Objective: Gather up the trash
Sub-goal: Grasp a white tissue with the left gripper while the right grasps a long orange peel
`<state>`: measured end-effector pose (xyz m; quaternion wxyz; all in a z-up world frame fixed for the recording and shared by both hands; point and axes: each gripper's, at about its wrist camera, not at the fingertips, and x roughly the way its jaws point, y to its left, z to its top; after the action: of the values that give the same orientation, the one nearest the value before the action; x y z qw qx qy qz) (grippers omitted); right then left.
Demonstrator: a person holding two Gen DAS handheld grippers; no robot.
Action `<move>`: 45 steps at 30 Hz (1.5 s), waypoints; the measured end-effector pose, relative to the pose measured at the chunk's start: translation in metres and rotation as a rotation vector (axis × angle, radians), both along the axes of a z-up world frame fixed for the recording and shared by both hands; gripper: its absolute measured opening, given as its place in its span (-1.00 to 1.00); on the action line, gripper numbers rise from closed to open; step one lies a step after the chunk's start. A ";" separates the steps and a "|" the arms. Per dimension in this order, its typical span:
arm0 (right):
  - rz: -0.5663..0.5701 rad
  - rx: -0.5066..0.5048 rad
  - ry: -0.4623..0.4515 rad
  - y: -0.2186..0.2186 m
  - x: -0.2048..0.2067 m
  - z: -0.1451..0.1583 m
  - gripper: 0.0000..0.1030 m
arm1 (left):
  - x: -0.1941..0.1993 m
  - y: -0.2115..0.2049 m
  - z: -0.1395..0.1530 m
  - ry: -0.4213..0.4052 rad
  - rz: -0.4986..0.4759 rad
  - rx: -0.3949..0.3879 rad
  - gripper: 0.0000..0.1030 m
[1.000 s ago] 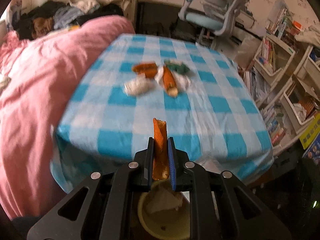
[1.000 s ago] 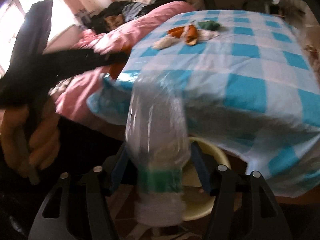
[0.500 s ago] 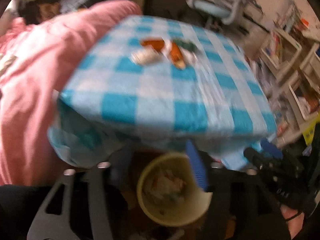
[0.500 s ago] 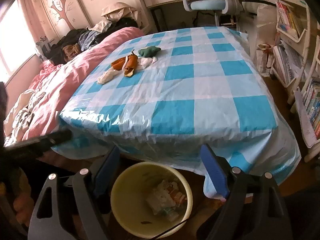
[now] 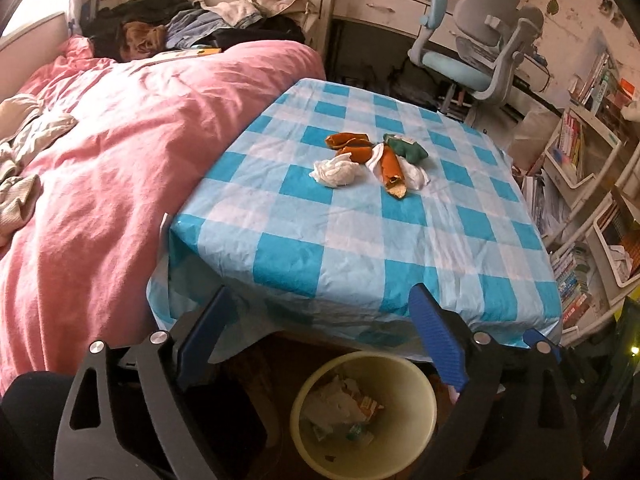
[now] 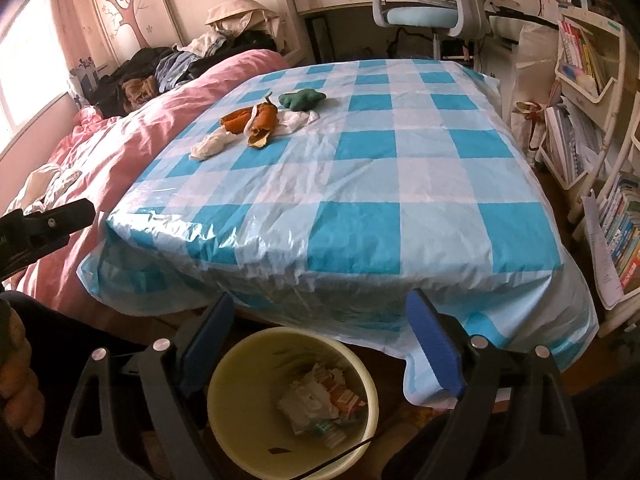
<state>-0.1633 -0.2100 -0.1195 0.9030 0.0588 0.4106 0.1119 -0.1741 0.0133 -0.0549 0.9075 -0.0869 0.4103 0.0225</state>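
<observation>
A pale yellow bin [image 5: 416,384] [image 6: 224,384] stands on the floor at the table's near edge, with wrappers and paper inside. My left gripper [image 5: 320,344] is open and empty above it. My right gripper [image 6: 320,344] is open and empty above it too. On the blue checked tablecloth [image 5: 360,240] [image 6: 360,200] lie orange peels [image 5: 390,170] [image 6: 262,122], a crumpled white tissue [image 5: 334,172] [image 6: 210,144], more white paper [image 5: 416,176] [image 6: 296,120] and a green scrap [image 5: 406,148] [image 6: 302,98].
A bed with a pink duvet [image 5: 100,160] [image 6: 120,140] lies left of the table, clothes piled at its head. A blue-grey desk chair [image 5: 472,52] [image 6: 424,0] stands behind the table. Bookshelves [image 5: 592,168] [image 6: 592,92] line the right side.
My left gripper opened and dropped its orange peel. My right gripper opened and dropped its plastic bottle. Both now hang empty over the bin.
</observation>
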 end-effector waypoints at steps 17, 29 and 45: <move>0.015 -0.016 -0.021 0.006 -0.001 0.002 0.64 | 0.002 0.002 -0.009 0.019 0.000 0.007 0.76; 0.036 -0.041 -0.048 0.013 -0.003 0.005 0.64 | 0.004 0.003 -0.012 0.024 0.010 0.011 0.78; 0.056 -0.036 -0.082 0.024 -0.003 0.012 0.64 | 0.016 0.019 -0.013 0.045 0.049 -0.065 0.78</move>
<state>-0.1662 -0.1858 -0.1073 0.9166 0.0262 0.3766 0.1318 -0.1585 0.0323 -0.0675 0.8940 -0.1258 0.4286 0.0336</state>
